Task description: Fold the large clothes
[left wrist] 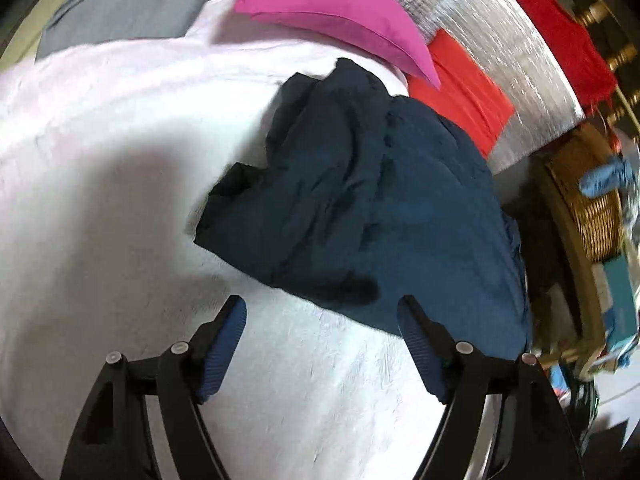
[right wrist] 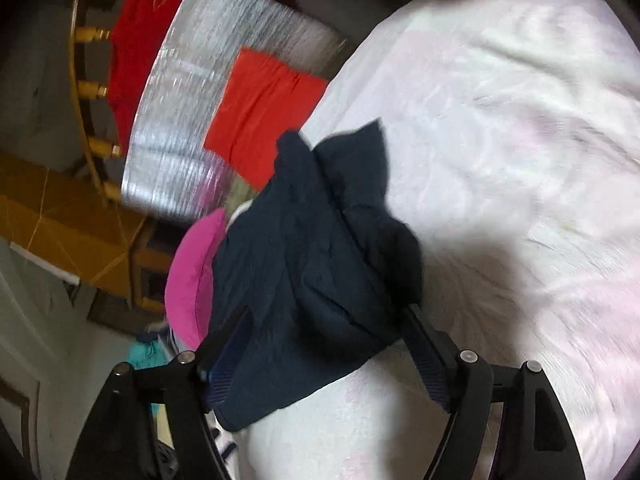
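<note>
A crumpled navy garment (left wrist: 360, 200) lies bunched on the pale pink-white bedcover (left wrist: 100, 160), near the bed's right edge in the left wrist view. My left gripper (left wrist: 322, 310) hovers just short of the garment's near edge, open, with only bedcover between its fingers. In the right wrist view the same navy garment (right wrist: 312, 248) lies between the wide-spread jaws of my right gripper (right wrist: 326, 320), covering part of the left finger. The pads do not press on the cloth, so that gripper is open. The bedcover (right wrist: 500, 120) fills the right side.
A magenta pillow (left wrist: 328, 4), an orange-red folded cloth (left wrist: 460, 96) and a silver foil sheet (left wrist: 500, 40) lie beyond the garment. A grey garment (left wrist: 120, 12) lies far left. A wicker basket (left wrist: 592, 208) stands past the bed edge. A red garment (right wrist: 136, 40) hangs on a wooden chair (right wrist: 96, 34).
</note>
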Tool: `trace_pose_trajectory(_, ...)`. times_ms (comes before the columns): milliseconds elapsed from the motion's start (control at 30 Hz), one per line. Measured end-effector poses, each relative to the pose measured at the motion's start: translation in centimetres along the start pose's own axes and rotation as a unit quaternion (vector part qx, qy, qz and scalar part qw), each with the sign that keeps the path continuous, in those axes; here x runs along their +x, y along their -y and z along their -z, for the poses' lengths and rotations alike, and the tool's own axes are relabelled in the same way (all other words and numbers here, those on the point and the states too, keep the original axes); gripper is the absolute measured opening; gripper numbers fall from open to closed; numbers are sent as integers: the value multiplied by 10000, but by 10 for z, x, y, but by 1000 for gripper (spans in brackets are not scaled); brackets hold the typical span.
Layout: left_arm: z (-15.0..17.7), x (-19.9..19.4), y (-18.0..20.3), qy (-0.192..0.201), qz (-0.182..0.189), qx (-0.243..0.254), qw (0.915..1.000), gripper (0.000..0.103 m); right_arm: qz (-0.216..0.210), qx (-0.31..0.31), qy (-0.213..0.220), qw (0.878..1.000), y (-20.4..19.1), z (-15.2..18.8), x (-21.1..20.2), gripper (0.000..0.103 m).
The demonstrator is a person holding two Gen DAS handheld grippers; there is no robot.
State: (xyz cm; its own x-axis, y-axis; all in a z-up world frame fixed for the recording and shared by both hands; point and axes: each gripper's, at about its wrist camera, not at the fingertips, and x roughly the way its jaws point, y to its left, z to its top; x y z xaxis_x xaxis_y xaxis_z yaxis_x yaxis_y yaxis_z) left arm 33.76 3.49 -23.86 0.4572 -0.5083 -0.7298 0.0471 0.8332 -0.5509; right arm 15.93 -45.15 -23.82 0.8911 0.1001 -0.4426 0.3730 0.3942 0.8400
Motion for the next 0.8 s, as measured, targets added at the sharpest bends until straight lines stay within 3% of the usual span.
trace_pose_trajectory(67, -5, 10, -9, 18, 7, -269, 9996, 78, -103, 0, 139, 9999, 2, 6, -12, 87)
trace_pose_trajectory(133, -11, 21, -15, -4, 31, -605, 9982, 78, -218, 221, -93, 9995, 10, 13, -12, 87)
trace_pose_trajectory(267, -19, 29, -18, 165, 156, -788, 9966, 78, -193, 326, -636, 9973, 15, 26, 36, 87)
trace_pose_trajectory(467, -39, 47, -24, 239, 369, -1249, 9912, 77, -181, 300, -544, 9979, 0, 2, 78, 87)
trace_pose_trajectory(533, -47, 52, -20, 297, 306, -1236, 9914, 63, -196, 579, -454, 9971, 7, -8, 83, 87)
trace_pose_trajectory(600, -48, 52, -15, 358, 214, -1137, 9926, 47, -128, 392, -417, 9983, 1, -12, 91, 84)
trace_pose_trajectory(667, -49, 47, -6, 455, 114, -913, 9947, 34, 76, 205, -498, 9985, -2, -15, 102, 56)
trace_pose_trajectory(733, -48, 40, 2, 517, -21, -665, 9964, 23, 157, 207, -498, 9984, -3, -15, 104, 49)
trace_pose_trajectory(800, -45, 28, 6, 550, -101, -460, 9974, 18, 276, -218, -374, 9987, -15, -11, 94, 41)
